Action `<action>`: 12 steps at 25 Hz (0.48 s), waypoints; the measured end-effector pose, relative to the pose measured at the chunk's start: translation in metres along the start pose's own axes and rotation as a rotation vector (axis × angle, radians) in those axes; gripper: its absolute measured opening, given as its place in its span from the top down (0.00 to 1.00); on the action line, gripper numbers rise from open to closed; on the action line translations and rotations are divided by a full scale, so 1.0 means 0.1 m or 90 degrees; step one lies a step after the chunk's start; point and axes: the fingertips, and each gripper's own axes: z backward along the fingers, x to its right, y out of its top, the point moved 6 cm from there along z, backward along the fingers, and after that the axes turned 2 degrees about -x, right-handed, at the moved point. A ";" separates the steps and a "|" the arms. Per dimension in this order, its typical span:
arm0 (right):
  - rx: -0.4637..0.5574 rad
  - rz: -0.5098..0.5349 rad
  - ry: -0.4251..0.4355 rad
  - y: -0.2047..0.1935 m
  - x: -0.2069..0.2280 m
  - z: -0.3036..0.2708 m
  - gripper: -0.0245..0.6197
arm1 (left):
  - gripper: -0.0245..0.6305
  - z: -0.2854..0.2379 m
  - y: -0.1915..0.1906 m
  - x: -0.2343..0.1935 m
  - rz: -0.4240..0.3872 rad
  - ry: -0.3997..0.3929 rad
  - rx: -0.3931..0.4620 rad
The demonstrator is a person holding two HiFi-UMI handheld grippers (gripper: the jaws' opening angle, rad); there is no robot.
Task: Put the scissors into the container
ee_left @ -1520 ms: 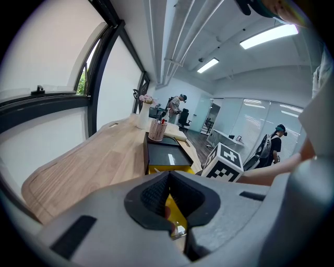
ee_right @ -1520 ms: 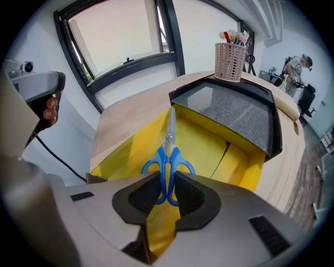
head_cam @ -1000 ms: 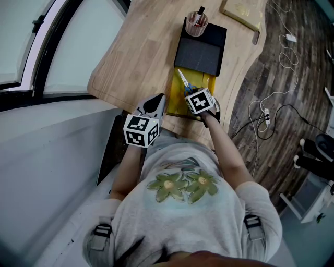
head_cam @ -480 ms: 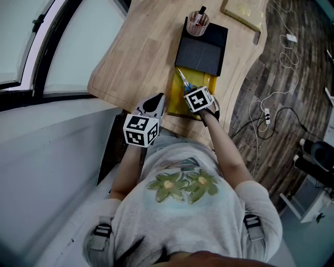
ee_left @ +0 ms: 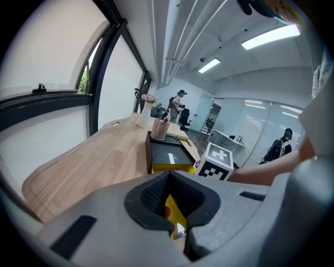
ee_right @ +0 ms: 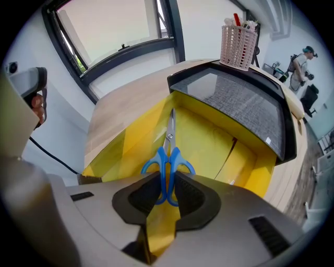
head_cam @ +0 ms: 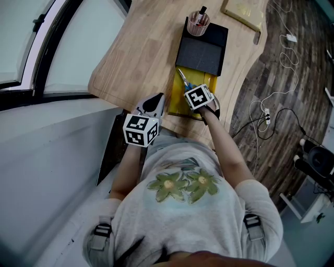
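Blue-handled scissors hang over an open yellow container, blades pointing away from me toward the far wall of the box. My right gripper is shut on the handles. In the head view the scissors stick out ahead of the right gripper above the yellow container. A black lid covers the container's far half. The left gripper hovers at the table's near edge, left of the container, shut and holding nothing; in its own view the left gripper shows only a thin slit.
A pink mesh pen cup stands on the far end of the black lid. A light wooden board lies at the back right of the wooden table. Windows run along the left; cables lie on the floor to the right.
The right gripper has crept slightly forward over the yellow container with the scissors. The left gripper has stayed still.
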 end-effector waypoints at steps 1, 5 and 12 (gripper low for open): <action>0.000 0.001 0.001 0.01 0.00 0.00 0.84 | 0.95 0.00 0.00 0.00 0.000 0.000 0.000; 0.002 0.005 0.004 0.02 0.00 -0.02 0.84 | 0.95 0.02 -0.01 0.00 0.001 0.001 0.002; -0.018 0.002 0.001 -0.02 0.03 -0.03 0.84 | 0.95 0.02 -0.02 0.00 0.001 0.000 0.003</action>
